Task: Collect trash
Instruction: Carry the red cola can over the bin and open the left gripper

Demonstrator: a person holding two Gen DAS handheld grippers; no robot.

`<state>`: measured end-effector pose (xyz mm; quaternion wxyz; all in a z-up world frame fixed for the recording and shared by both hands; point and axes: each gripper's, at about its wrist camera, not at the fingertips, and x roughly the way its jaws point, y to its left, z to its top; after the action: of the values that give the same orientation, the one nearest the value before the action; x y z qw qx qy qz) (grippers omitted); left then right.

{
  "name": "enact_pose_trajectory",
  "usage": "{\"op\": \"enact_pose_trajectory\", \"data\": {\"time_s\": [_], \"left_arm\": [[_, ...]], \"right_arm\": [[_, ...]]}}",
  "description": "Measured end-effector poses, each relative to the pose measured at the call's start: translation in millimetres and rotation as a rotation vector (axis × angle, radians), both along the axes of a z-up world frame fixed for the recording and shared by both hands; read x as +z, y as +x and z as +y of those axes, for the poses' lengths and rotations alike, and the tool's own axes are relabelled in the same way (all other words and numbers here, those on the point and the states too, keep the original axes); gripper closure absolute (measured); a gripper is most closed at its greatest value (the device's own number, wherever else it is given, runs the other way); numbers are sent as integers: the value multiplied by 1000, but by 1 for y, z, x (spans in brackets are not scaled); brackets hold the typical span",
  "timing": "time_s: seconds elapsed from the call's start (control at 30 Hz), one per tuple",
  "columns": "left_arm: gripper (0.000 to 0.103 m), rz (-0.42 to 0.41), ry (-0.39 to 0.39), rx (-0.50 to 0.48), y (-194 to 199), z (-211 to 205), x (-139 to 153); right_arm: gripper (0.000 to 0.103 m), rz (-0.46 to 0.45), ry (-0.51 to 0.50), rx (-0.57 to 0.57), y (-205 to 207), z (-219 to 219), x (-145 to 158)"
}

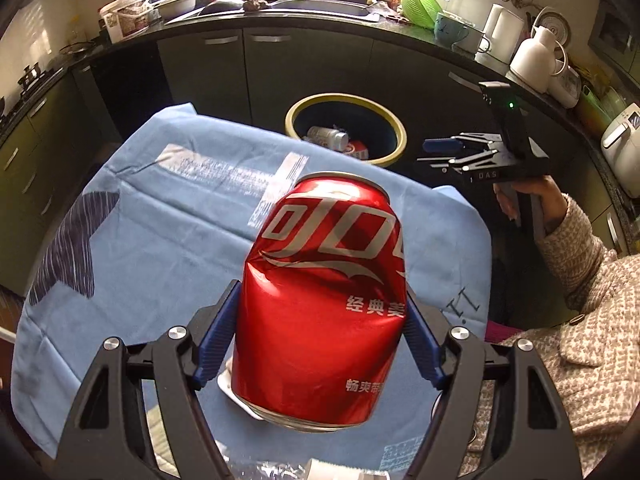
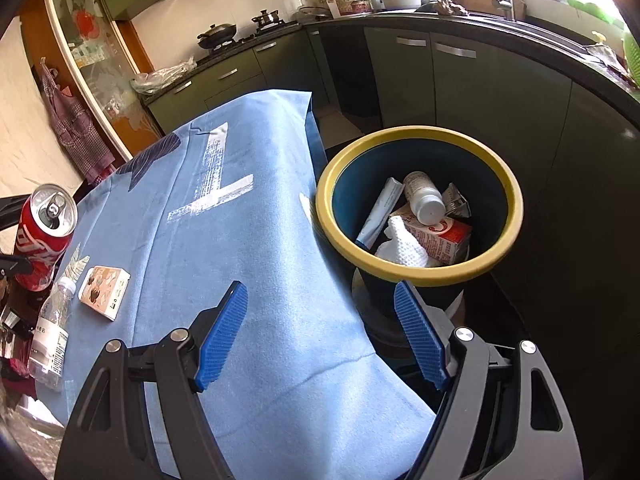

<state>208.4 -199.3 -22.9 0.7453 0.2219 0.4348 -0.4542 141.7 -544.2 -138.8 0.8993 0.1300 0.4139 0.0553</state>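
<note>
We judge the collecting to be well under way but not finished. The yellow-rimmed bin [image 2: 420, 136] beside the table already holds a white plastic bottle [image 2: 424, 198], a red-and-white carton [image 2: 444, 240], crumpled tissue [image 2: 404, 246] and a flattened tube [image 2: 380, 212]; the left wrist view shows a can in there too. Still on the blue tablecloth [image 2: 248, 240] we count 2 pieces: a clear water bottle [image 2: 52, 340] lying down and a small printed box [image 2: 105, 292] just beside it.

The red cola can [image 1: 324, 300] sits clamped between the blue pads of the left gripper [image 1: 320, 336], lifted clear of the cloth, not yet over the bin. It is dented at the waist, its skin creased, the tab end open and tipped away from us, white lettering running across the side.

The right gripper [image 2: 320, 336] is spread wide with nothing between its fingers, hanging near the bin's rim at the table edge.
</note>
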Motion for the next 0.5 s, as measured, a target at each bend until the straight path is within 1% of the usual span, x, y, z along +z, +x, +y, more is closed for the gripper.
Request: {"op": "enact_pose_trajectory", "data": {"time_s": [0.17,0.3,0.37,0.5], "left_arm": [[31,7,-16,-105,26,-77,17],[31,36,-35,-172,49,-150,18],[31,32,-26,-195,63,-191,11],[31,35,-14,-188,93,-261,-15]], "right_arm": [[28,-18,22,-59,-24,-32,3],[28,-10,27,-108,-41,-58,2],[28,-7,35,-133,-48,-71,1],[27,-3,62,-177,-62,-89,-2]]}}
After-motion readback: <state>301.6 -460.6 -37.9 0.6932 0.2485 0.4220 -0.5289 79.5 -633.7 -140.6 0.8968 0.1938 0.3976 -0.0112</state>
